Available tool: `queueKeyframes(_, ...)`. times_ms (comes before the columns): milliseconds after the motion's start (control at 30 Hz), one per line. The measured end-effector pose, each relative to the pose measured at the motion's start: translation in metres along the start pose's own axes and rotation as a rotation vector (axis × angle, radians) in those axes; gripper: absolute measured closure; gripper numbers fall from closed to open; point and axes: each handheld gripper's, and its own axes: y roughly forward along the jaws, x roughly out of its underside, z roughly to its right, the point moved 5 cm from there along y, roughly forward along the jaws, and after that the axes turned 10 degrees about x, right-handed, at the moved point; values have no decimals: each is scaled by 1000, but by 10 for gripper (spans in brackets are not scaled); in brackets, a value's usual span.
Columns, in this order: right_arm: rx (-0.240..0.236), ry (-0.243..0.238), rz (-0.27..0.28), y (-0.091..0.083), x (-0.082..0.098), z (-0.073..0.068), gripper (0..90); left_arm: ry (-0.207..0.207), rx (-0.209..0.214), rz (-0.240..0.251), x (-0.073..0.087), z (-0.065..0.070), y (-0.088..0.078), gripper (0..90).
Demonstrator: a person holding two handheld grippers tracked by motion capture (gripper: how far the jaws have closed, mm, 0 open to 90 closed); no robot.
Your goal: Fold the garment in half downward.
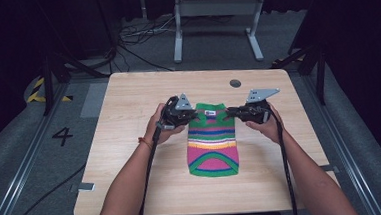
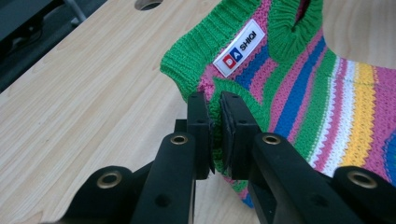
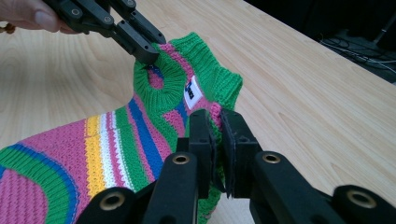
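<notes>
Striped knit sweater (image 1: 212,143) between both grippers

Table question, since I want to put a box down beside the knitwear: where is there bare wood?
The table is bare left of the striped sweater, right of it, and along the far edge around the round hole. The crowded spot is the sweater's far end, where the left gripper and right gripper each pinch a corner.
</notes>
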Motion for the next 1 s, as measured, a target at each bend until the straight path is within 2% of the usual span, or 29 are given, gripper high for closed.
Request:
queueKeyframes(200,-43,-30,20,-10,4,-11,831,14,13,-8,6,9,-4,829)
queueKeyframes(233,-54,-42,27,-12,5,-14,830,28,22,-11,7,15,-5,828)
queueKeyframes(300,-70,-50,27,-14,6,-18,829,36,24,-10,8,17,-6,827)
queueKeyframes(467,-130,-88,7,-22,14,-35,822,47,43,4,17,33,-10,818)
queueKeyframes(533,-138,-104,-10,-25,18,-40,821,51,53,0,22,39,-11,814)
queueKeyframes(633,-159,-108,-22,-30,24,-49,819,71,79,-21,26,50,-11,810)
queueKeyframes(700,-166,-132,-43,-34,30,-55,812,104,89,-48,30,62,-12,806)
queueKeyframes(800,-174,-146,-69,-38,38,-63,808,110,91,-75,34,69,-12,793)
queueKeyframes(933,-180,-158,-105,-42,49,-72,788,126,118,-119,42,84,-10,782)
queueKeyframes(1000,-179,-158,-123,-43,54,-76,778,114,121,-133,45,89,-10,766)
